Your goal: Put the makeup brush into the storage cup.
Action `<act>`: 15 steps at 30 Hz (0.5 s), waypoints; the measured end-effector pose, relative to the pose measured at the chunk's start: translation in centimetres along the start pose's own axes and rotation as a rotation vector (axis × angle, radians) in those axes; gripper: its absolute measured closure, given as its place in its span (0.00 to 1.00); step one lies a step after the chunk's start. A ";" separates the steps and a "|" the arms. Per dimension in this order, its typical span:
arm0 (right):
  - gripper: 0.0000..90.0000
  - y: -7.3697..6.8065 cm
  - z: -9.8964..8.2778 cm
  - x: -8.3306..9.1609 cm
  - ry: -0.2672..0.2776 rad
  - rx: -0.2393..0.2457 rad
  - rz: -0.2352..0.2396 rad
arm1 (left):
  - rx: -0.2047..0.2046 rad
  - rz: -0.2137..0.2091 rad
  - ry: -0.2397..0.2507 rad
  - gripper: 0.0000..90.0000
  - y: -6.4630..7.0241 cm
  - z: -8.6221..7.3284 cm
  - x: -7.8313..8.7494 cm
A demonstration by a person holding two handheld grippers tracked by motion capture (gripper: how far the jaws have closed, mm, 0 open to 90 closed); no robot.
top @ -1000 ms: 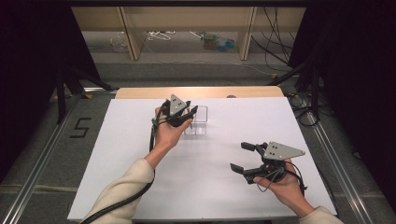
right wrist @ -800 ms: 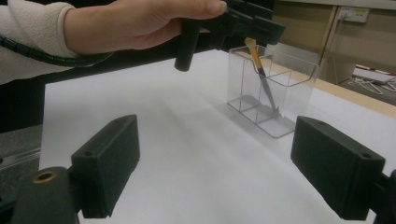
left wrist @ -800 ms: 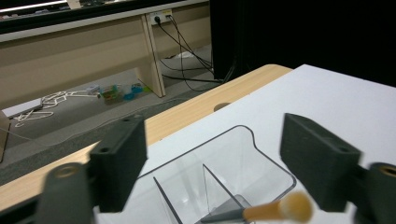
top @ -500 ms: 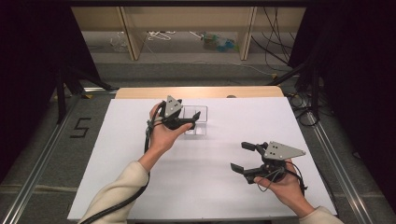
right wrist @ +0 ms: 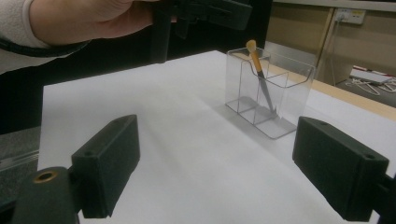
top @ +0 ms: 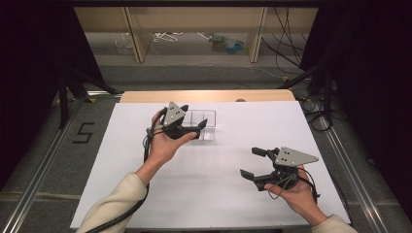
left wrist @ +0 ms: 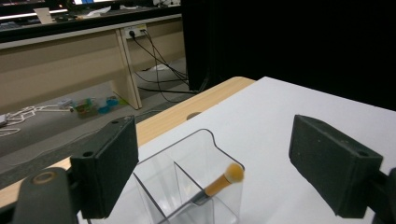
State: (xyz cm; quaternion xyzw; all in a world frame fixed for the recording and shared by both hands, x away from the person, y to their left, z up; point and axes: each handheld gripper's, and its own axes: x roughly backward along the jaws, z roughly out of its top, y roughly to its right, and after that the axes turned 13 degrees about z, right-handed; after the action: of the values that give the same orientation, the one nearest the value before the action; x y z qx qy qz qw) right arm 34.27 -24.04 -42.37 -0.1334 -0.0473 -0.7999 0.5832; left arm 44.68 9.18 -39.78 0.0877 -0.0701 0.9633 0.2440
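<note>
Left gripper view shows my left gripper (left wrist: pixel 212 172) gaping, jaws just opened, above the makeup brush (left wrist: pixel 218 183) leaning in the clear acrylic organizer (left wrist: pixel 187 154). Light, slim, slippery handle; I'd pinch below its head.

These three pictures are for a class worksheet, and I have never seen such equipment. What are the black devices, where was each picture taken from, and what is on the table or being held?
A person sits at a white table with a two-jaw tool in each hand. The high view looks down from above. The left hand-held gripper hovers by a clear plastic holder; the right hand-held gripper rests nearer the person.

The other two pictures come from cameras riding on the tools, looking out between their own black jaws. In the left gripper view, the divided holder has a small brush with an orange-tan tip leaning in one compartment. The right gripper view shows them from farther off.

Both tools stand open with nothing between their jaws. The left one's jaws have just been opening.
</note>
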 end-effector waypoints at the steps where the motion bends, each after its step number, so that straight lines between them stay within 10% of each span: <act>1: 0.18 0.0 0.0 0.0 0.000 0.000 0.000 | -0.014 0.004 0.005 0.18 -0.1 0.0 0.1; 15: 0.18 0.0 0.0 -0.1 0.007 0.001 -0.001 | -0.017 -0.040 0.005 0.17 0.3 -0.7 2.3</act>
State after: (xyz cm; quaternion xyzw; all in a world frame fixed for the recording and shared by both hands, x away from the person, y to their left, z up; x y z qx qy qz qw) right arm 34.32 -23.99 -42.42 -0.1302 -0.0456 -0.8007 0.5830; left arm 42.50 10.13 -40.04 0.0846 -0.0761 0.9577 0.2643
